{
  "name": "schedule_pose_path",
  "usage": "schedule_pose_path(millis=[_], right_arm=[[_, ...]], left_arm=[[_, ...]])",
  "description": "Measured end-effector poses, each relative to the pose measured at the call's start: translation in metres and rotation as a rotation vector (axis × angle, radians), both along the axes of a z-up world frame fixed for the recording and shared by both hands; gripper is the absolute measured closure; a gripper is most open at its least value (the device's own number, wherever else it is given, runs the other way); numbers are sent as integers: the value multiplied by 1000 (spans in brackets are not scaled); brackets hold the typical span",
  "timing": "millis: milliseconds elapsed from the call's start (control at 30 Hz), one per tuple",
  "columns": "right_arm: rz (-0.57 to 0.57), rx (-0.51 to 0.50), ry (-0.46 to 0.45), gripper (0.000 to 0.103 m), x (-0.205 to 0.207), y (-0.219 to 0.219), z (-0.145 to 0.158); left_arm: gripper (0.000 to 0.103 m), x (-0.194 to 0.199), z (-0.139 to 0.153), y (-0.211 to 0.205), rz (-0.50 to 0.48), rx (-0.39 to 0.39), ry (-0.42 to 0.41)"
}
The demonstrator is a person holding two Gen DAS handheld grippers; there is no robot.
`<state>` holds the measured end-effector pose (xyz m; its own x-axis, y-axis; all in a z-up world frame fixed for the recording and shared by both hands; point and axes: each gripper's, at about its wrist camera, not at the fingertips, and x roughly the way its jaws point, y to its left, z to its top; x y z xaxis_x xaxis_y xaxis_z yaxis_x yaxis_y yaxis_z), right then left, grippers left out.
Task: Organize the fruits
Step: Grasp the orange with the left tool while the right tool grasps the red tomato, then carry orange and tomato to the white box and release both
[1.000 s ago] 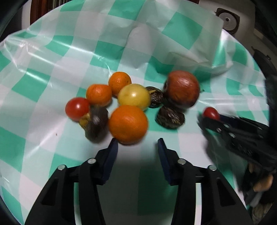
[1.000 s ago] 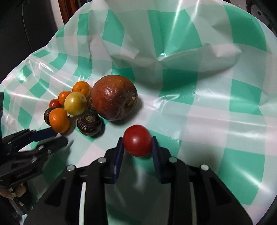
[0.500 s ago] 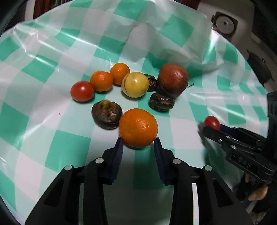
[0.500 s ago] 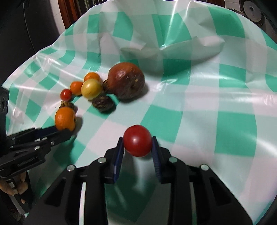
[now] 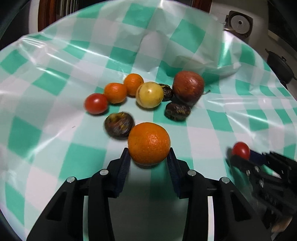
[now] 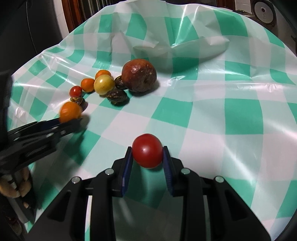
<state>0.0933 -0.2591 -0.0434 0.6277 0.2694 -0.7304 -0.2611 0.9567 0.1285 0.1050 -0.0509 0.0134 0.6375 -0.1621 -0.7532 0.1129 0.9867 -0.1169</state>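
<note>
1. Oranges differ between the views: the left wrist camera shows the large orange (image 5: pixel 149 143) sharp and close, pinched between the blue pads of the left gripper (image 5: pixel 149 157), while the right wrist camera shows the same orange (image 6: pixel 70 111) only as a blur at the tip of that gripper (image 6: pixel 71 123), far off to its left.
2. The right wrist camera shows the person's fingers (image 6: pixel 13 185) on the left tool's handle; the left wrist view does not.
3. The right gripper (image 6: pixel 147 157) is clamped on a red tomato (image 6: pixel 147 150), held right between its pads. In the left wrist view this tomato (image 5: pixel 241 150) and gripper (image 5: pixel 239 157) sit low on the right, blurred.
4. Just ahead and left of the left claw lies a dark wrinkled fruit (image 5: pixel 119 124), almost touching the held orange. Farther ahead are a second tomato (image 5: pixel 96 103), two small oranges (image 5: pixel 115 92) (image 5: pixel 133 84), a yellow fruit (image 5: pixel 149 95), two more dark fruits (image 5: pixel 177 111) (image 5: pixel 166 92) and a large reddish-brown fruit (image 5: pixel 188 88).
5. From the right claw, that cluster lies ahead and to the left, well apart.
6. All rests on a glossy green-and-white checked tablecloth (image 6: pixel 232 115), creased and folded at its far side.
7. Beyond it are dark wood (image 6: pixel 78 13), a round grey appliance (image 5: pixel 240 23) and a black pot (image 5: pixel 280 64).
</note>
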Motion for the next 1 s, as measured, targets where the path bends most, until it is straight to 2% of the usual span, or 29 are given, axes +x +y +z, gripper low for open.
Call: schedule_pose_path(millis=[300, 633, 867, 1000], right_arm=[[65, -47, -19, 71, -59, 41, 4], [200, -64, -33, 71, -156, 120, 7], [374, -112, -56, 71, -223, 202, 12], [520, -150, -86, 71, -265, 258, 13]], left_arm=[[64, -104, 18, 45, 41, -14, -72], [64, -225, 25, 112, 110, -16, -114], [64, -303, 18, 173, 195, -3, -112], [64, -355, 13, 219, 288, -14, -126]])
